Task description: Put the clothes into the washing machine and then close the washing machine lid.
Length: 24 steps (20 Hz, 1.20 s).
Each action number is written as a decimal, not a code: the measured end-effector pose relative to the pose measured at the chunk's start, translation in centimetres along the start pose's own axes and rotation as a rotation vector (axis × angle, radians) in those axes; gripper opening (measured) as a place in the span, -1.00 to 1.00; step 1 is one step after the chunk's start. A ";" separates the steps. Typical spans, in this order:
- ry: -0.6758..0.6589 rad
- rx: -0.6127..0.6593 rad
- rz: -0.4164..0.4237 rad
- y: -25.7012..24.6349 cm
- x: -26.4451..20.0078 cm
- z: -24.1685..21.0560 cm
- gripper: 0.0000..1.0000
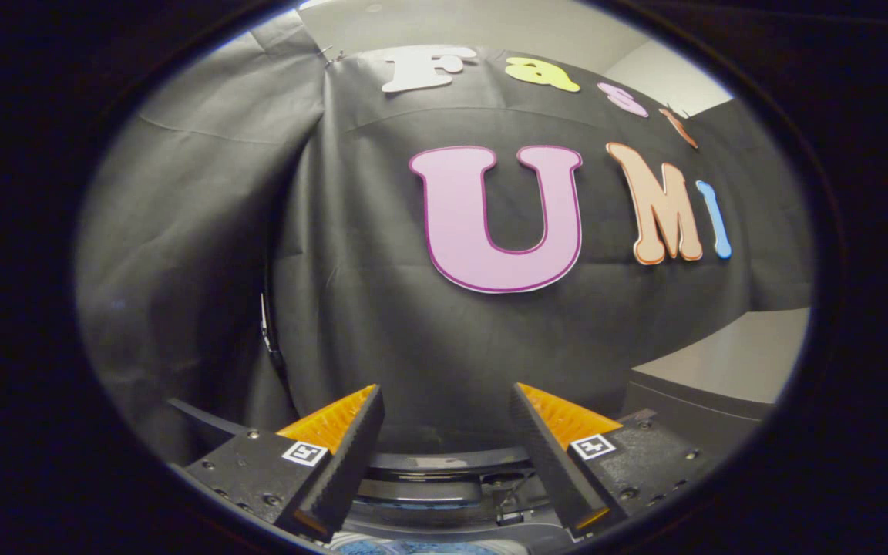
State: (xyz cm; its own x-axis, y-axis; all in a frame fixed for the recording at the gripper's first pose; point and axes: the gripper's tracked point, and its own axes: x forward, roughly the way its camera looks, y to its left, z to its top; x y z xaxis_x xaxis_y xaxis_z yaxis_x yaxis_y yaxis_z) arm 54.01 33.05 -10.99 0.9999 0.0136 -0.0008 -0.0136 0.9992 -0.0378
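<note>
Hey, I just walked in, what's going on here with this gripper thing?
A person is holding a two-finger gripper up toward the booth's black cloth wall. Its fingers are spread apart with nothing between them. Just below them sits a dark curved rim, probably the washing machine's top, with a bit of blue at the very bottom that may be clothing. A grey surface stands off to the right. Nothing is being gripped right now.
</note>
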 end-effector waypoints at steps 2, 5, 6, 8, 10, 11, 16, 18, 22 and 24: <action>0.004 0.001 -0.005 -0.1 0.0 0.0 0.98; -0.005 0.002 -0.010 -0.3 0.0 0.4 0.98; -0.012 0.001 -0.011 -0.3 0.1 0.4 0.98; -0.025 0.003 -0.015 -0.5 0.1 0.5 0.98; -0.033 0.001 -0.020 -0.6 0.1 0.6 0.98; -0.035 0.004 -0.022 -0.6 0.2 0.6 0.98; -0.035 0.002 -0.023 -0.7 0.2 0.6 0.98; -0.031 0.002 -0.024 -0.7 0.1 0.5 0.98; -0.039 0.003 -0.028 -0.8 0.2 0.6 0.98; -0.037 0.004 -0.026 -0.8 0.3 0.5 0.98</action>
State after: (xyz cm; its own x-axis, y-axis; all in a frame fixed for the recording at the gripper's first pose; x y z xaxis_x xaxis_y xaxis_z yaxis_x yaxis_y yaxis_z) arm 54.32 32.31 -10.41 0.9992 -0.0110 0.0374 0.0122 0.9994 -0.0334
